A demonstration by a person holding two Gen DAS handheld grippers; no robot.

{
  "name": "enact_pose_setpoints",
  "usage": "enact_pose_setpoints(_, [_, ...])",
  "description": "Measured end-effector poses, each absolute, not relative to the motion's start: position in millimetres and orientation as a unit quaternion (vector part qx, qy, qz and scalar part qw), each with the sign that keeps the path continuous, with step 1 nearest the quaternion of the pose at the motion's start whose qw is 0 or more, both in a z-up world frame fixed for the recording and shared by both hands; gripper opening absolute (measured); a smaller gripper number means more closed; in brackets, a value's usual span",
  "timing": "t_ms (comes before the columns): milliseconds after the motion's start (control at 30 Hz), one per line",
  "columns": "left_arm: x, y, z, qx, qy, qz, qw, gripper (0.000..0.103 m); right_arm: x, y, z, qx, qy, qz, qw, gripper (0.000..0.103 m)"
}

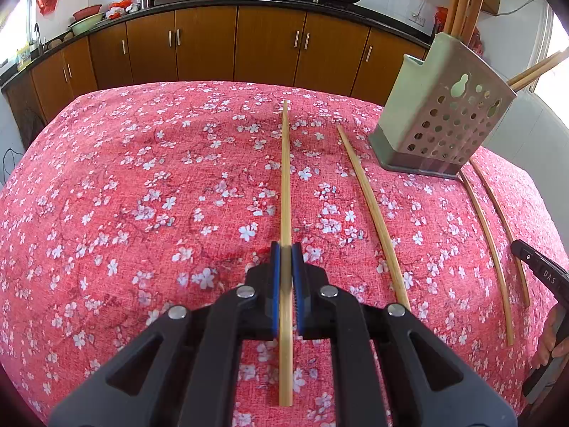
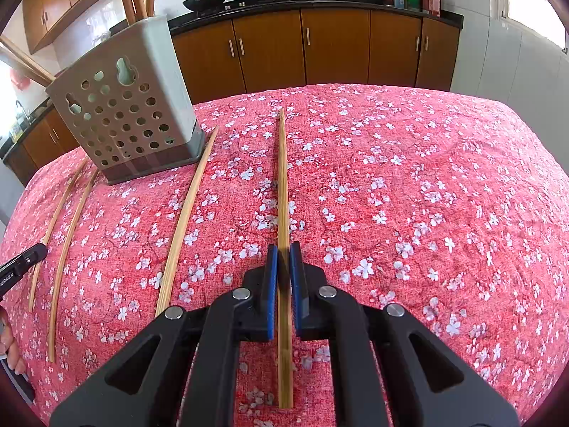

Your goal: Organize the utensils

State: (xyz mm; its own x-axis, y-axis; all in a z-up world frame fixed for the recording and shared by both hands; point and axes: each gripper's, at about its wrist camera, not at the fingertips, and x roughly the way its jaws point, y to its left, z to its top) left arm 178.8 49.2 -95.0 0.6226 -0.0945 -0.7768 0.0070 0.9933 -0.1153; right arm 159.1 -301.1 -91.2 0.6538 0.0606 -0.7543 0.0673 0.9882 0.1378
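While both jaws stand nearly closed, each clamps one chopstick (image 1: 285,178) (image 2: 282,185).

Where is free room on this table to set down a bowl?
Two patches of tablecloth are bare: left of the chopstick in the left gripper, and right of the other chopstick in the right gripper. Between them is crowded: utensil holder, loose chopsticks.

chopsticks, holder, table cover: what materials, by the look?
Chopsticks: likely bamboo, matte pale tan, fine lengthwise grain, unlacquered. Holder: probably moulded plastic, dull grey-green, round drain holes, darker base. Table cover: woven fabric, coarse red weave with printed white blossoms, no sheen.
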Motion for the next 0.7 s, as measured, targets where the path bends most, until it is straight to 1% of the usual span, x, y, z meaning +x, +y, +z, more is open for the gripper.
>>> enact_pose_setpoints(700, [178.7,48.7,-94.6,-0.052,0.434,-0.03,0.899,0.011,159.2,-301.4,-91.2,0.076,0.416,-0.003,0.906,0.008])
